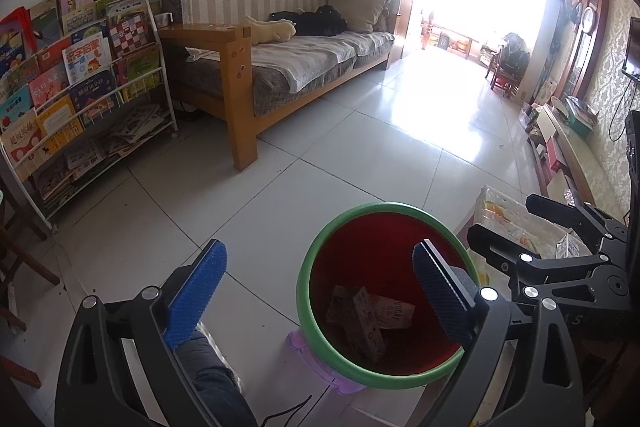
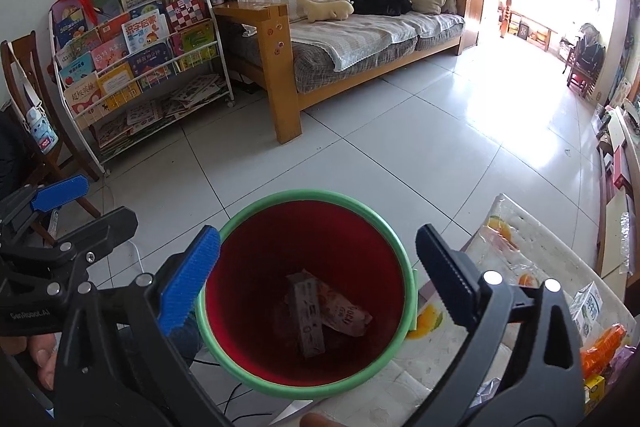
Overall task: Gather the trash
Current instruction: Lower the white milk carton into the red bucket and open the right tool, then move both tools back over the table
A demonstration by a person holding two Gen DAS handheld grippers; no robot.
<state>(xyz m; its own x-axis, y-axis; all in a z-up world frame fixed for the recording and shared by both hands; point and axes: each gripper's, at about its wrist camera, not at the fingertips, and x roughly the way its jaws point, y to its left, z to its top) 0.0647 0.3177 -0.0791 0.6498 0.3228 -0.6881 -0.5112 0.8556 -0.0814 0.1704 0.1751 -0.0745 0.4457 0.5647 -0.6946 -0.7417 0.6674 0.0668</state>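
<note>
White floor tiles (image 2: 360,155) run back to a wooden sofa (image 2: 340,27) and a book rack (image 2: 140,59). Below me sits the red bin (image 2: 308,291) with a green rim, 2 boxes (image 2: 310,319) of trash at its bottom. My left hand-held gripper (image 1: 320,291) and right hand-held gripper (image 2: 316,279) both gape wide above it, holding nothing, beside the desk (image 2: 460,347).

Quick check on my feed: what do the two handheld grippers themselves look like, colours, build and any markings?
Both match: black plastic frames with triangular cut-outs and silver pivot rivets. On the left gripper and the right gripper, one finger pad is bright blue and ribbed, the other dark navy and ridged. In the right wrist view, the left gripper's body carries white "GenRobot.AI" lettering. A bare hand grips it.
</note>
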